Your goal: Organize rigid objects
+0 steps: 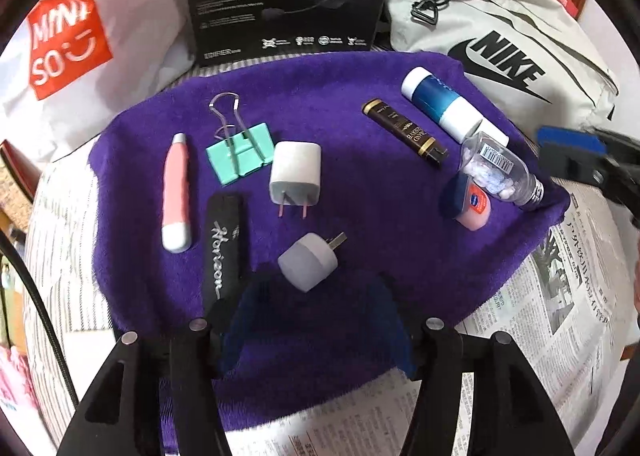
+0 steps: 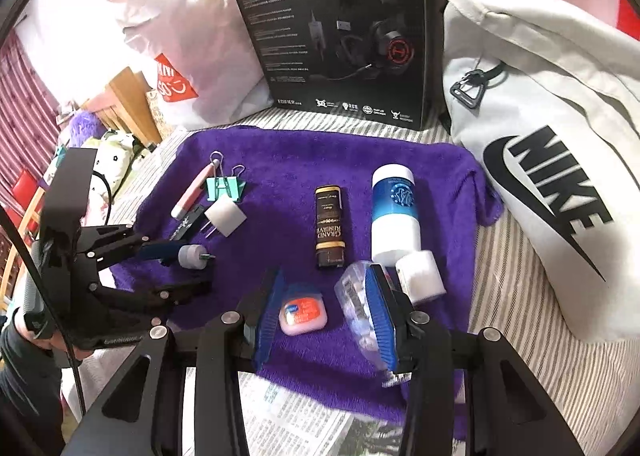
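Small objects lie on a purple towel [image 1: 340,104]. On its left are a pink-and-white tube [image 1: 176,192], a mint binder clip [image 1: 240,154], a black "Horizon" stick [image 1: 222,252], a white plug charger [image 1: 295,174] and a grey round plug adapter [image 1: 309,262]. On its right are a brown tube [image 1: 405,132], a blue-and-white bottle [image 1: 440,104], a clear pill bottle [image 1: 500,172] and a small Vaseline tub [image 1: 470,202]. My left gripper [image 1: 316,320] is open just behind the grey adapter [image 2: 192,256]. My right gripper [image 2: 326,316] is open around the Vaseline tub [image 2: 303,313], its right finger against the pill bottle [image 2: 354,296].
A black headset box [image 2: 340,28] stands behind the towel. A white Nike bag [image 2: 540,160] lies at the right and a white Miniso bag [image 1: 68,40] at the left. Newspaper [image 1: 560,296] covers the striped bedding in front.
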Motion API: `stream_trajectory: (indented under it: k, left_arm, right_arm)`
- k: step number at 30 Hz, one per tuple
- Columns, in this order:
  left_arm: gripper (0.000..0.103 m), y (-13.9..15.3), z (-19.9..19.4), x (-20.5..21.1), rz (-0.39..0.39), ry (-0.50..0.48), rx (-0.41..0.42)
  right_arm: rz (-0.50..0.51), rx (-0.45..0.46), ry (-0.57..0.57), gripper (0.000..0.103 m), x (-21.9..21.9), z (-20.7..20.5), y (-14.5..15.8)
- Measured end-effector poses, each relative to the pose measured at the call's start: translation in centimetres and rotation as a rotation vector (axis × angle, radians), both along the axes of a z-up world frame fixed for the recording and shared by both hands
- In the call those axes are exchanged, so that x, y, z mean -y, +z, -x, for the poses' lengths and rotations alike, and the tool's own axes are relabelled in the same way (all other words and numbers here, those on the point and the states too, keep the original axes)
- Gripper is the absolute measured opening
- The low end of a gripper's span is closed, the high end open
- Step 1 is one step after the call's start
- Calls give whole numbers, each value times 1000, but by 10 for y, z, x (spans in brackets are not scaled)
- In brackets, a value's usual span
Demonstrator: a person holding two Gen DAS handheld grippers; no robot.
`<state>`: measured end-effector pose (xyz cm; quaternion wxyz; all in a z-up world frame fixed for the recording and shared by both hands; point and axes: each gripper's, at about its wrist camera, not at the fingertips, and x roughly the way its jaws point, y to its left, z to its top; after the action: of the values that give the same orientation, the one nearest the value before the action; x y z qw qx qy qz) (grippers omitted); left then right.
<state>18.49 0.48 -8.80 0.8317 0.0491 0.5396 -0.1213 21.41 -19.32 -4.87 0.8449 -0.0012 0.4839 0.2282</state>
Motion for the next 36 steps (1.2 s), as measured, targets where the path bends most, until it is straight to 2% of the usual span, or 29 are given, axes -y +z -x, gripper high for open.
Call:
stream_trajectory:
  k: [4, 6, 8, 10, 11, 15, 19, 22, 25, 28, 31, 36]
  left_arm:
    - [60, 17, 15, -1, -18, 25, 21]
    - [82, 31, 27, 1, -19, 30, 46]
    - [89, 47, 43, 5, -37, 39, 90]
    - [94, 63, 59, 8, -48, 54, 126]
    - [101, 69, 66, 10, -47, 66, 131]
    - [103, 94, 92, 14, -21, 93, 157]
    - [103, 108, 117, 23, -48, 109, 188]
    - [103, 117, 132, 24, -16, 116, 195]
    - [103, 123, 144, 25, 24, 131, 203]
    - [103, 125, 154, 27, -40, 150, 228]
    - [103, 126, 162, 26, -20, 151, 217]
    - [103, 132, 176, 24, -13, 185, 239]
  right_arm:
    - [13, 17, -10, 43, 4, 20, 9]
    - [7, 27, -24, 46, 9, 32, 13]
    - [11, 39, -45, 55, 12, 41, 17]
    - [20, 52, -65, 59, 16, 55, 22]
    - [21, 56, -75, 63, 17, 62, 24]
    - [3, 60, -127, 81, 22, 82, 33]
    - [2, 67, -163, 86, 24, 107, 44]
    - [18, 69, -187, 98, 23, 123, 49]
    - [39, 74, -195, 100, 21, 140, 53]
    - [61, 68, -213, 103, 22, 152, 56]
    - [79, 48, -226, 103, 24, 164, 58]
    - [101, 67, -258, 103, 28, 182, 66]
